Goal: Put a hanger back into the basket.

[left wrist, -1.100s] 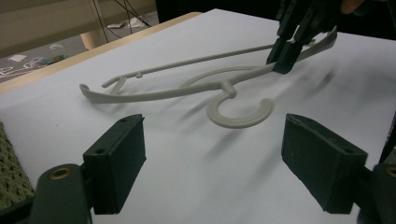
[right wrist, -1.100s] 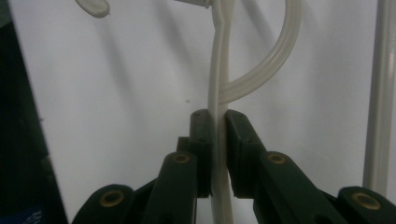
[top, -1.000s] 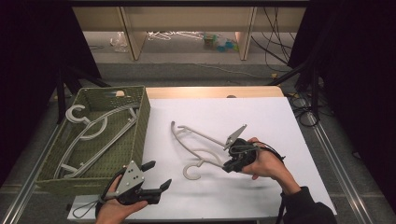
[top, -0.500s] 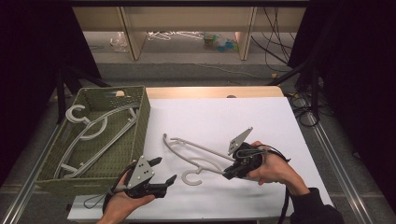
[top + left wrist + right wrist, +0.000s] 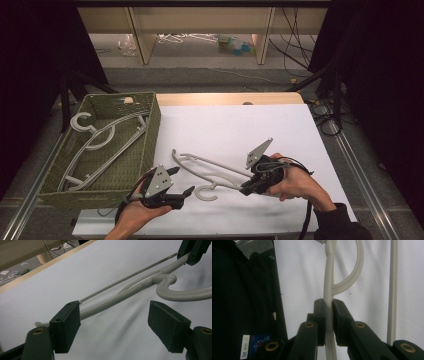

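Right gripper [image 5: 246, 189] has its fingers clamped tight on the hanger [image 5: 212, 170]; left gripper [image 5: 182, 181] fingers, just closing slightly, gape wide beside it on the tabletop [image 5: 235, 125].

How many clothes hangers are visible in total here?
3, perhaps more: two hangers in the basket overlap and may hide others; one hanger on the white table is clamped by the right gripper.

Bright table, dark surround; edges perhaps soft.

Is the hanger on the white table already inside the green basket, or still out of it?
Out. The hanger lies on the white table beside the basket, pinched by the right gripper.
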`<action>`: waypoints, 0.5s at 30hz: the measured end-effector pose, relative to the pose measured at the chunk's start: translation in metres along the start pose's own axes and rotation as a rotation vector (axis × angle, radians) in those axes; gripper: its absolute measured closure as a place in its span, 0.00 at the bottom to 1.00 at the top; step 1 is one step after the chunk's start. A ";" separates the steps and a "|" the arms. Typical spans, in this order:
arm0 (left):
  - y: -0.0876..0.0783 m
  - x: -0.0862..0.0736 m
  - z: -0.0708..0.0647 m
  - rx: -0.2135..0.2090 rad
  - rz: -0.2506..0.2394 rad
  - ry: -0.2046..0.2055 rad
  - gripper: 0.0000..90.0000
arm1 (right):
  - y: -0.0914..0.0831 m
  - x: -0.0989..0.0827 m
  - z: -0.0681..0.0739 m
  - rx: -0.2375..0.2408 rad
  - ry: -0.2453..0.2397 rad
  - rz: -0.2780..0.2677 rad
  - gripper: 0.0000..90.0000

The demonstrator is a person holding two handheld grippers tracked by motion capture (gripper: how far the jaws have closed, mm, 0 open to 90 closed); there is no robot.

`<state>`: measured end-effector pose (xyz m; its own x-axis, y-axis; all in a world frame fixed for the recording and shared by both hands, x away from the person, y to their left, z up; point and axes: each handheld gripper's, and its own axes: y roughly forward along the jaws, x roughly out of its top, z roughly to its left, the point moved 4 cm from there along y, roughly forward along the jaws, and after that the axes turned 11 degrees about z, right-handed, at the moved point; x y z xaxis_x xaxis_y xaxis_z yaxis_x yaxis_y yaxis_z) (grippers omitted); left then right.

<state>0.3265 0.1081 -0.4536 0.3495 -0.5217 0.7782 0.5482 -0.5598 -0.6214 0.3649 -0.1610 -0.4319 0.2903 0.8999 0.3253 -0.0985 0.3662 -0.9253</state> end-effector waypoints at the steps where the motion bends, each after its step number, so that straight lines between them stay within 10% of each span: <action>1: 0.002 0.001 0.000 -0.011 -0.001 -0.007 0.29 | -0.001 0.000 0.001 0.002 -0.002 0.000 0.92; 15: 0.022 0.010 -0.003 -0.042 0.053 0.101 0.36 | -0.004 0.002 0.007 0.031 -0.038 -0.009 0.92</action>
<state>0.3396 0.0882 -0.4603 0.2982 -0.6123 0.7322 0.4975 -0.5550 -0.6667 0.3587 -0.1592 -0.4265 0.2546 0.9047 0.3416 -0.1259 0.3813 -0.9158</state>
